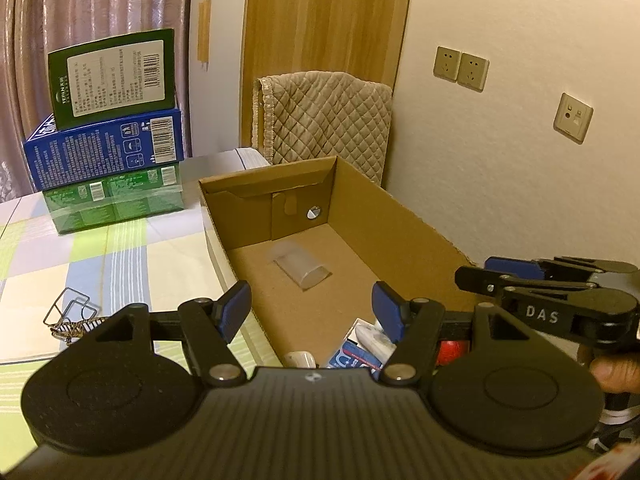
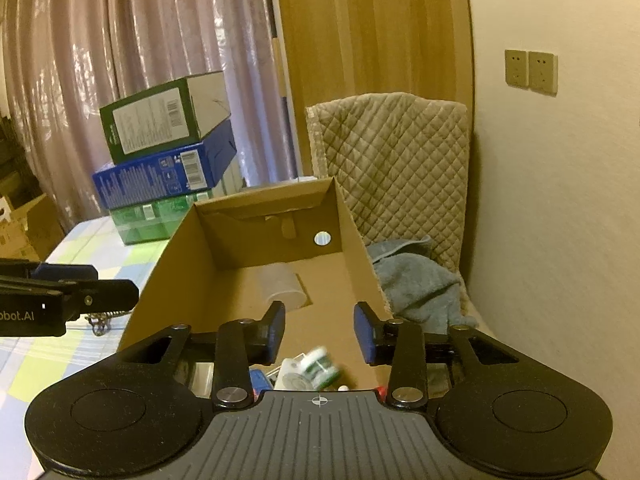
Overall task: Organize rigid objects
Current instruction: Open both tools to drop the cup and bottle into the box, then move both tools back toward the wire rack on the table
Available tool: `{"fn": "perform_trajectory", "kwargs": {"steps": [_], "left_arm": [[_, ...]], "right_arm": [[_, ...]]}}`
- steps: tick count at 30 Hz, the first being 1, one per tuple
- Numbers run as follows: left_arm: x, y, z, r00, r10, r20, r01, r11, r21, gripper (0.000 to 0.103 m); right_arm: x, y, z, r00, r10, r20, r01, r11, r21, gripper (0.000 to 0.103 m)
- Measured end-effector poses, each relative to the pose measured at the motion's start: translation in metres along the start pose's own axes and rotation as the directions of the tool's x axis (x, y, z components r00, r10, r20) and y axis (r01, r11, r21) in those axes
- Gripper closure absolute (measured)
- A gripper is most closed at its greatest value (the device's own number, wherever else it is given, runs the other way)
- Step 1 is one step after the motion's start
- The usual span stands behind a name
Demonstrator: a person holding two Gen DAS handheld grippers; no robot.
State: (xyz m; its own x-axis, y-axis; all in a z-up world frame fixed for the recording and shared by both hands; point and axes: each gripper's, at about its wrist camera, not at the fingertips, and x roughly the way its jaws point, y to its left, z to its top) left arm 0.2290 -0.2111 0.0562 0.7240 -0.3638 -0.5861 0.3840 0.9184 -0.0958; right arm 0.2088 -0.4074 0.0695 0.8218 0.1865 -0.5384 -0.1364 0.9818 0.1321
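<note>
An open cardboard box (image 1: 384, 204) (image 2: 176, 256) stands on the checked tablecloth. A clear plastic cup (image 1: 302, 266) (image 2: 282, 284) lies on its side inside. Small items lie at the box's near end: a blue-and-white packet (image 1: 352, 356), a white item (image 1: 300, 359), a red thing (image 1: 452, 350). A small green-and-white bottle (image 2: 320, 366) looks blurred just below my right gripper (image 2: 320, 332), which is open and empty above the box. My left gripper (image 1: 312, 312) is open and empty over the box's near left edge. The right gripper also shows in the left wrist view (image 1: 492, 276).
Three stacked boxes, green (image 1: 114, 76), blue (image 1: 104, 148) and green (image 1: 116, 200), stand at the table's far left. Metal binder clips (image 1: 72, 316) lie on the tablecloth. A quilted cover (image 2: 396, 160) and a grey towel (image 2: 416, 284) sit right of the box by the wall.
</note>
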Motion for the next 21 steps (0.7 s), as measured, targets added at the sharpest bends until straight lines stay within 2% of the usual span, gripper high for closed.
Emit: {"fn": "perform_trajectory", "kwargs": {"steps": [10, 21], "left_arm": [[-0.028, 0.009, -0.005, 1.000, 0.005, 0.021, -0.005, 1.000, -0.018, 0.041], [-0.087, 0.046, -0.027, 0.997, 0.049, 0.056, -0.045, 0.997, -0.060, 0.036]], "right_arm": [[-0.027, 0.016, 0.009, 0.999, 0.004, 0.038, -0.003, 1.000, -0.024, 0.063], [-0.070, 0.066, 0.007, 0.994, 0.056, 0.097, -0.054, 0.998, -0.024, 0.056]]}}
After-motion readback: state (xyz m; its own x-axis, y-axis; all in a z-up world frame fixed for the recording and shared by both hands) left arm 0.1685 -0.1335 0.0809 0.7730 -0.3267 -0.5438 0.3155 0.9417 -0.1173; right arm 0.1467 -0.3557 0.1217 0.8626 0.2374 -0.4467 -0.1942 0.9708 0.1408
